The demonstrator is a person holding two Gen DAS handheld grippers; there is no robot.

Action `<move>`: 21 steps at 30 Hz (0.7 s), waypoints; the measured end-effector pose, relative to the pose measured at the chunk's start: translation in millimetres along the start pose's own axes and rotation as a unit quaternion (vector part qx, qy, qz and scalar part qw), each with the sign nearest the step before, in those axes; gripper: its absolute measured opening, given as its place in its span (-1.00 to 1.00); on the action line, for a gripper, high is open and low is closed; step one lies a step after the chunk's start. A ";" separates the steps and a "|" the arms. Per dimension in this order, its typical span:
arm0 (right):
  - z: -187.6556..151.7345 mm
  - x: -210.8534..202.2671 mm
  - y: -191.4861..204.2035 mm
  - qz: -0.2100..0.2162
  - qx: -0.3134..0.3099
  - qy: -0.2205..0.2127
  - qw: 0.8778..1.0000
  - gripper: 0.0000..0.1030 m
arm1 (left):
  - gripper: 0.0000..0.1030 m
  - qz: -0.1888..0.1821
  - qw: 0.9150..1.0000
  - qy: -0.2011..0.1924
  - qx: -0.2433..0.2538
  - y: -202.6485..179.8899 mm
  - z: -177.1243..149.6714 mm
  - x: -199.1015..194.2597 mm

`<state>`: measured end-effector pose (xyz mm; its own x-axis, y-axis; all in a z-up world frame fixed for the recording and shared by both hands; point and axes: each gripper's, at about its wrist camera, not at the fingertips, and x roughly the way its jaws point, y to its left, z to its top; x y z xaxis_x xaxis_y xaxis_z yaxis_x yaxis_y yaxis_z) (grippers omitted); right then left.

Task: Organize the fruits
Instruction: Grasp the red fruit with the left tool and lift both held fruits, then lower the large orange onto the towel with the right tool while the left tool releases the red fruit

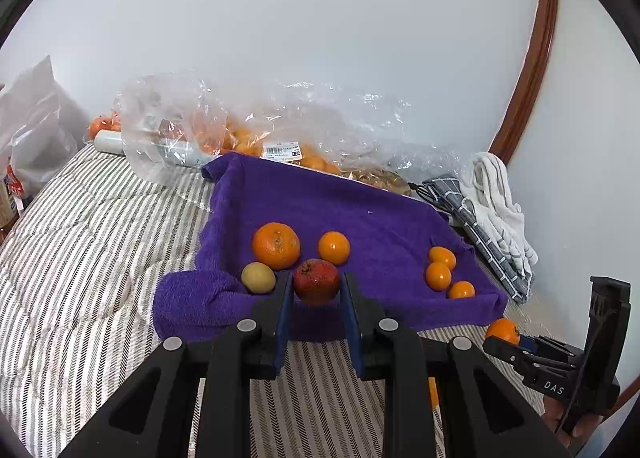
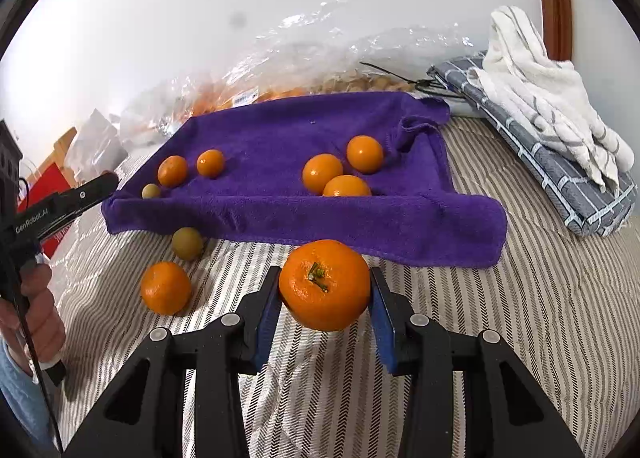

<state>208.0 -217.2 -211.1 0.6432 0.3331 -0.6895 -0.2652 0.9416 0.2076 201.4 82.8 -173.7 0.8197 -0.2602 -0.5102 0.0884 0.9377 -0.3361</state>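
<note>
Left tongs (image 1: 316, 290) clamp red fruit (image 1: 317, 281) at near-left edge of purple towel (image 1: 360, 218). Right tongs (image 2: 325, 298) clamp big orange (image 2: 325, 284) above striped bedding (image 2: 520, 298), towel straight ahead, just beyond; right hand nearer three-orange cluster (image 2: 340, 170).

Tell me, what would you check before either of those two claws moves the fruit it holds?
1. Left gripper shut on the red fruit: ok.
2. Right gripper shut on the big orange: ok.
3. Bare room on the purple towel for more fruit: ok.
4. Fruit grouped there by kind: cannot tell.
5. All loose fruit gathered: not ok, an orange and a greenish fruit lie on the striped cover.
</note>
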 end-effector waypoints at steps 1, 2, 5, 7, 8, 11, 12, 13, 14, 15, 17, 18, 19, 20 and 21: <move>1.4 -0.4 -1.4 -0.001 0.002 0.002 1.000 -0.19 | -0.55 0.000 1.000 0.000 -0.004 1.4 0.4 -0.5; 3.3 -2.1 -2.9 0.000 0.004 0.002 1.000 -0.19 | -0.55 -0.001 1.000 -0.001 -0.008 3.1 1.0 -1.2; 13.9 -10.5 -7.1 -0.004 0.005 -0.001 1.000 -0.19 | -0.55 0.003 1.000 0.000 -0.013 5.1 1.3 -2.0; 22.5 -17.5 -8.0 -0.012 -0.002 -0.009 1.000 -0.19 | -0.55 0.004 1.000 0.000 -0.014 5.7 1.3 -2.5; 29.3 -21.6 -8.5 -0.019 -0.006 -0.014 1.000 -0.19 | -0.55 0.004 1.000 -0.001 -0.014 5.9 1.3 -2.5; 46.3 -27.7 -11.2 -0.029 -0.015 -0.032 0.999 -0.19 | -0.55 0.014 1.000 -0.003 -0.007 5.0 1.2 -2.5; 52.1 -27.6 -13.4 -0.032 -0.014 -0.036 0.999 -0.19 | -0.55 0.016 1.000 -0.003 -0.005 4.8 1.0 -2.6; 55.5 -26.7 -14.7 -0.034 -0.012 -0.038 0.999 -0.19 | -0.55 0.019 1.000 -0.004 -0.003 4.3 0.9 -2.6; 59.7 -25.0 -17.9 -0.035 -0.008 -0.040 0.999 -0.19 | -0.55 0.021 1.000 -0.004 0.000 3.6 0.9 -2.3; 62.6 -21.9 -21.6 -0.035 -0.002 -0.041 0.999 -0.19 | -0.55 0.023 1.000 -0.004 0.001 3.1 1.0 -2.0; 68.5 -13.4 -28.7 -0.031 0.014 -0.035 0.999 -0.19 | -0.55 0.020 1.000 -0.004 0.003 1.4 3.4 -1.6; 70.5 -9.6 -31.5 -0.028 0.018 -0.032 0.999 -0.19 | -0.55 0.021 1.000 0.000 0.004 0.2 5.1 -0.8; 72.9 -5.7 -32.8 -0.026 0.019 -0.028 0.999 -0.19 | -0.55 0.021 1.000 0.008 0.008 -2.4 9.5 0.2; 76.4 -1.4 -33.3 -0.027 0.016 -0.025 0.999 -0.19 | -0.55 0.019 1.000 0.008 0.010 -4.4 12.6 0.1; 80.0 1.9 -33.2 -0.031 0.011 -0.023 0.999 -0.19 | -0.55 0.017 1.000 0.010 0.012 -7.7 17.8 0.5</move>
<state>275.5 -244.0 -163.8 0.6910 0.2755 -0.6683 -0.2084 0.9612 0.1807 211.2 79.6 -157.3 0.8113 -0.2324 -0.5364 0.0744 0.9512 -0.2996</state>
